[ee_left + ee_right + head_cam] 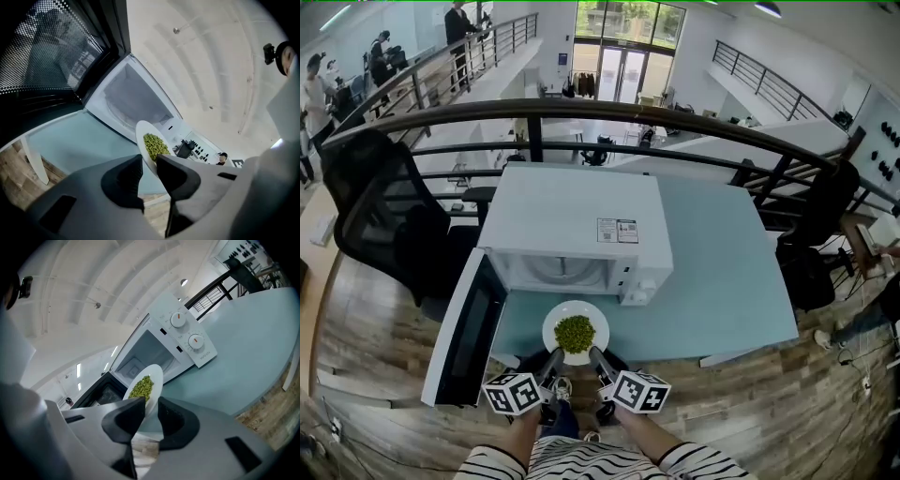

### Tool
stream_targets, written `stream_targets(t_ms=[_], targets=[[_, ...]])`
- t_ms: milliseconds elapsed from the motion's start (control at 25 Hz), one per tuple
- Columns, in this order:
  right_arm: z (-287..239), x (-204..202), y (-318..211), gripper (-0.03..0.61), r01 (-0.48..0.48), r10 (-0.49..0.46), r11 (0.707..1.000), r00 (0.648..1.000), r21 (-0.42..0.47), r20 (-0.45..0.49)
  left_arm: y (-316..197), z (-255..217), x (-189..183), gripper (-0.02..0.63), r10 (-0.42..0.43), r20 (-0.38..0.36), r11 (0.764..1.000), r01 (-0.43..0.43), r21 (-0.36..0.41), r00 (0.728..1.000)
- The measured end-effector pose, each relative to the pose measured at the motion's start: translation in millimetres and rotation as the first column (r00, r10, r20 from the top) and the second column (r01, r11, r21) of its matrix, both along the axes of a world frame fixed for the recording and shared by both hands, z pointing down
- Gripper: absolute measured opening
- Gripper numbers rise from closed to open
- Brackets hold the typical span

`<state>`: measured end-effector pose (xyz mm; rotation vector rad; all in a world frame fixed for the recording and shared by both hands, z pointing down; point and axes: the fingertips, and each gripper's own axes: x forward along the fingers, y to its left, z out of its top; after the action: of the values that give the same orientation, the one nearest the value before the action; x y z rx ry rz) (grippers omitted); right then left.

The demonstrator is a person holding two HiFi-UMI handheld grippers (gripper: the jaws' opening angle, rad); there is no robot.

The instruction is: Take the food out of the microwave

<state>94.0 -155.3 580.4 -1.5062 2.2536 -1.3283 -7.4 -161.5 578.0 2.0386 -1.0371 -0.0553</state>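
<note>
1. Worktop (722, 272): pale blue-green. It carries the microwave (572, 220), white, with its door (469, 323) swung fully open toward 8 o'clock in the head view.
2. Plate (551, 330): white and round, out of the oven cavity, at 6 o'clock of the microwave opening, over the worktop's near edge. Probably glazed ceramic, so stiff, slick and breakable w/ some weight, and maybe hot. Best taken by the rim at two spots and kept level.
3. Left gripper (551, 361): jaws narrowed and pinching the plate's near rim at approx. 7 o'clock.
4. Right gripper (598, 356): same pinch on the rim at approx. 5 o'clock. So the plate hangs from two grips on its near side, w/ the far side unsupported.
5. Peas (575, 333): loose green heap at the plate's centre. Light, and they'd likely roll off if the plate tips.
6. Writing: sticker (617, 231) on the microwave top, too small to read. Brand word below the lower knob (195, 341), blurred, can't read for sure.
</note>
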Motion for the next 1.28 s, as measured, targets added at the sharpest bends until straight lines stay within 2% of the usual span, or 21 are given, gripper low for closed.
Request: stream_targets(t_ms=[800,1280], targets=[[-15.8,4.9,87.7,0.096,0.042,-0.042,0.999,0.999,0.030,0.024,89.9,-17.9,5.4,0.109,-0.009,0.021,0.999,0.008,0.040,1.000],[-18.7,11.5,120.2,0.092,0.033,-0.035,0.998,0.999,0.045,0.028,121.2,-19.9,11.5,0.109,-0.008,0.012,0.998,0.007,0.059,1.000]])
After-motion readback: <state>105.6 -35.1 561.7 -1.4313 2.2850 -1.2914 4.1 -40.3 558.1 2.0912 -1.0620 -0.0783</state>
